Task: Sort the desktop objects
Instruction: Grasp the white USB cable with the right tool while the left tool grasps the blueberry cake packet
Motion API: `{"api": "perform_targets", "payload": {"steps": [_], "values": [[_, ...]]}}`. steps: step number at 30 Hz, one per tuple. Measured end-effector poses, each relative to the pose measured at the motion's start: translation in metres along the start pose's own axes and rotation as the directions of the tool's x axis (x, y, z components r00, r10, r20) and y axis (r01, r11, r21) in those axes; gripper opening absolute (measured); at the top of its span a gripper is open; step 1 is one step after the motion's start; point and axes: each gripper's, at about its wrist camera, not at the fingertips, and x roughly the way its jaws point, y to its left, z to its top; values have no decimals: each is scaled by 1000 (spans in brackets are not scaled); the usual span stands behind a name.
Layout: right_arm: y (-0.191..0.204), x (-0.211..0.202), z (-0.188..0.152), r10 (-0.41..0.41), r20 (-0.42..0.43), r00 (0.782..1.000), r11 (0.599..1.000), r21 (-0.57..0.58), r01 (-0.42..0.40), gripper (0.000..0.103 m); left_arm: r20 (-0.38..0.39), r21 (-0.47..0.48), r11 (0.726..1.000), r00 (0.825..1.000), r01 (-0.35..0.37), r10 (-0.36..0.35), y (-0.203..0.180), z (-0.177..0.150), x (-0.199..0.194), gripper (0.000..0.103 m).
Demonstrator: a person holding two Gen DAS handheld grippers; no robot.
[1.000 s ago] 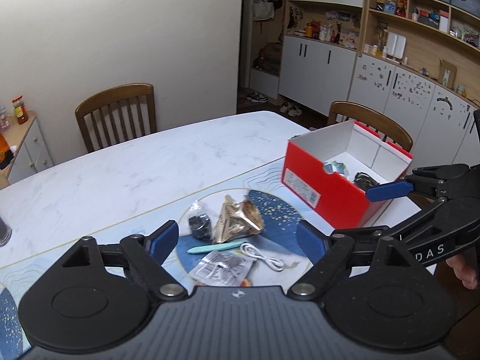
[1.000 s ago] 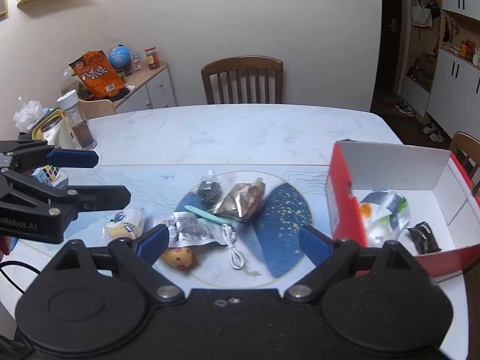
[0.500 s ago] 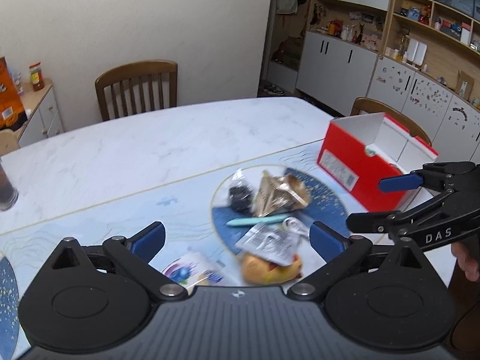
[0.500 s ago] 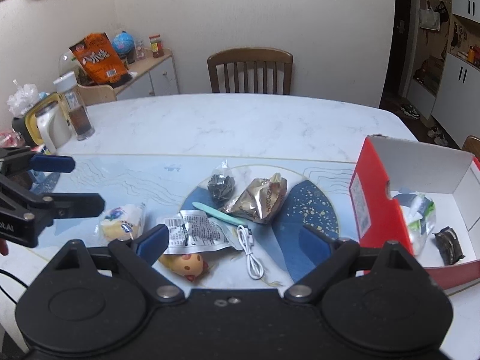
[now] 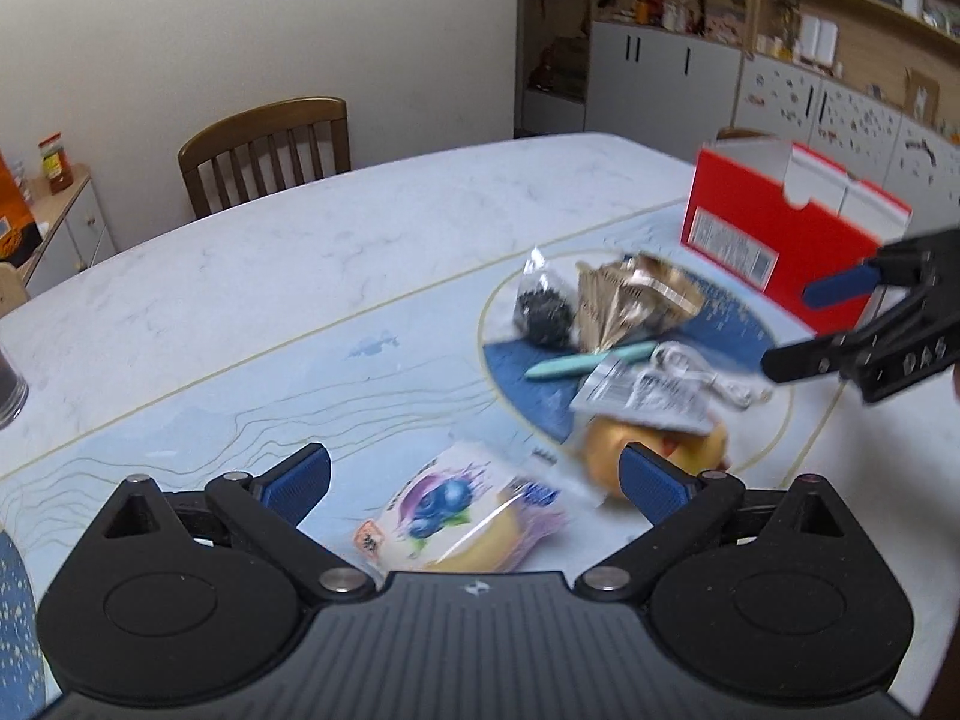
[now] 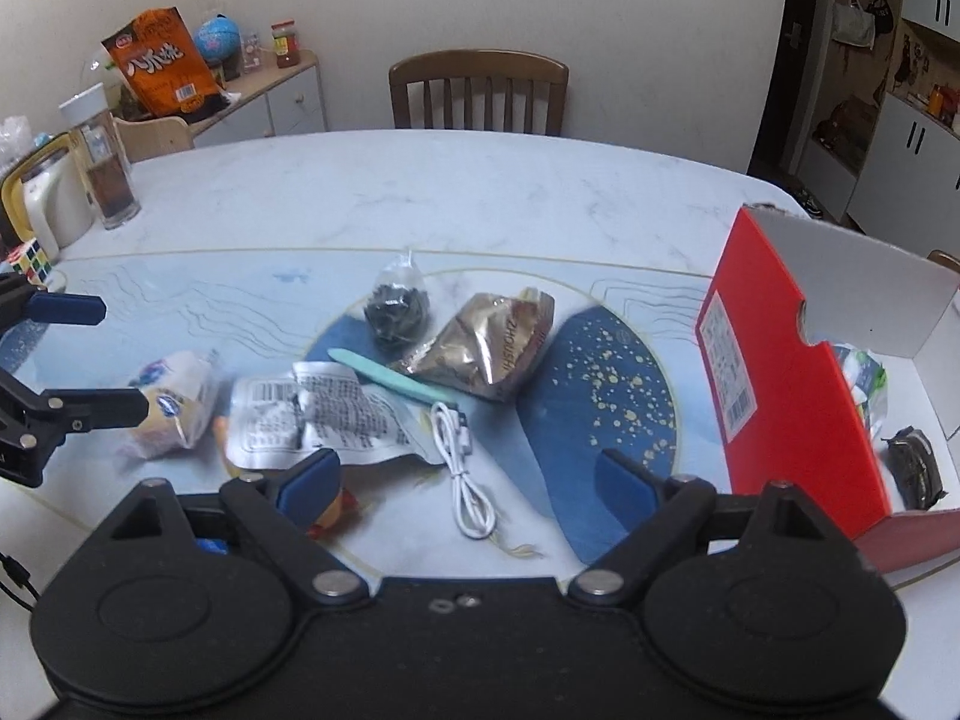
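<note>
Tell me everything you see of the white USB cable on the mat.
The white USB cable is a thin, glossy cord folded into a narrow hairpin loop, with its plugs at the far end. It lies flat on the blue-and-white mat, just right of the crumpled white printed packet and near the teal tool's tip. Neither claw touches it.

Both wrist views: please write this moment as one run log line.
left gripper: open, over blueberry bun pack | right gripper: open, over white cable | red box: partly filled
</note>
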Motion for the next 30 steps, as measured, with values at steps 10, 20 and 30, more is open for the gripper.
{"api": "perform_targets", "payload": {"steps": [10,20,30], "values": [[-9,27,-13,-14,-40,999,1000,16,15,88,-5,36,999,1000,26,-26,5,-16,24,103],[-6,52,-14,-21,-72,997,1000,-15,20,78,-36,40,999,999,23,-22,4,-24,44,103],[-3,59,-13,-12,-76,997,1000,-20,10,69,-59,32,999,998,22,-20,0,-29,53,98]]}}
